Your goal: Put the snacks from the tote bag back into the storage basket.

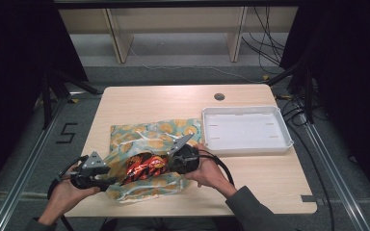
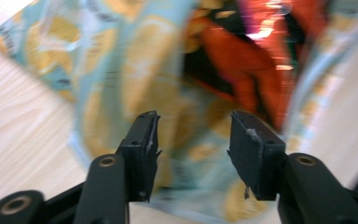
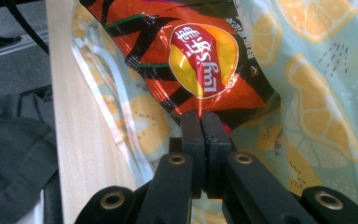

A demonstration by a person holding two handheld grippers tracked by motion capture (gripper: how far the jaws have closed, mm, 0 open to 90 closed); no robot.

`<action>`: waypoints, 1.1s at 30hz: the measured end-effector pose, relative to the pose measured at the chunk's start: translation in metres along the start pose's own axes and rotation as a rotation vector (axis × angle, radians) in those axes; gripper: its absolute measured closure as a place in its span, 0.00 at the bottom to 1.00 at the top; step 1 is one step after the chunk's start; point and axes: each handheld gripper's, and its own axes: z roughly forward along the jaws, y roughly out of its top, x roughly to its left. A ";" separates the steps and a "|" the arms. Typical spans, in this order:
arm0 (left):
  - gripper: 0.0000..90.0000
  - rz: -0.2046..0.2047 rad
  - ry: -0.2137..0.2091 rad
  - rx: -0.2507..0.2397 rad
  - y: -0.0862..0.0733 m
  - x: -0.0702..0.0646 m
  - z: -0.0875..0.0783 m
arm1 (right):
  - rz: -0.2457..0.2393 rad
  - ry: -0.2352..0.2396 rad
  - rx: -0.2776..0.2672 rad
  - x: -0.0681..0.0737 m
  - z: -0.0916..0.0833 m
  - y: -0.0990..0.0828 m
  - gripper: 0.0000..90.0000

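Right gripper (image 3: 199, 116) is clamping its jaws tight on the edge of a red Lay's chip bag (image 3: 186, 60), which is sitting inside an orange-print bag (image 1: 151, 139) on the table (image 1: 250, 178). Left gripper (image 2: 193, 140) is gaping, gripping nothing. Beyond is lying a white tray (image 1: 245, 144).

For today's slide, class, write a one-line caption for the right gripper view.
Right gripper shut on the edge of an orange crisp packet, against the orange-slice patterned bag.
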 end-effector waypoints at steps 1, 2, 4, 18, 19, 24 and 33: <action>0.54 0.015 -0.008 -0.003 0.000 -0.004 -0.002 | -0.002 -0.004 0.000 0.000 -0.002 0.000 1.00; 0.54 0.027 -0.005 -0.014 0.000 -0.008 -0.003 | 0.000 -0.001 -0.004 0.001 -0.003 0.001 1.00; 0.51 0.041 -0.015 -0.014 0.000 -0.013 -0.004 | 0.007 -0.004 0.001 0.001 -0.006 0.001 1.00; 0.53 0.089 -0.031 -0.056 0.012 -0.031 -0.005 | 0.017 0.012 -0.040 0.000 -0.021 0.003 1.00; 0.55 0.089 -0.037 -0.061 0.013 -0.033 -0.005 | 0.001 0.013 -0.055 0.000 -0.021 0.004 1.00; 0.79 0.138 -0.008 -0.096 0.022 -0.038 -0.006 | 0.002 0.016 -0.063 0.001 -0.028 0.007 1.00; 0.98 0.128 -0.053 -0.175 0.046 -0.033 -0.027 | 0.040 0.006 -0.146 -0.003 -0.053 0.012 0.99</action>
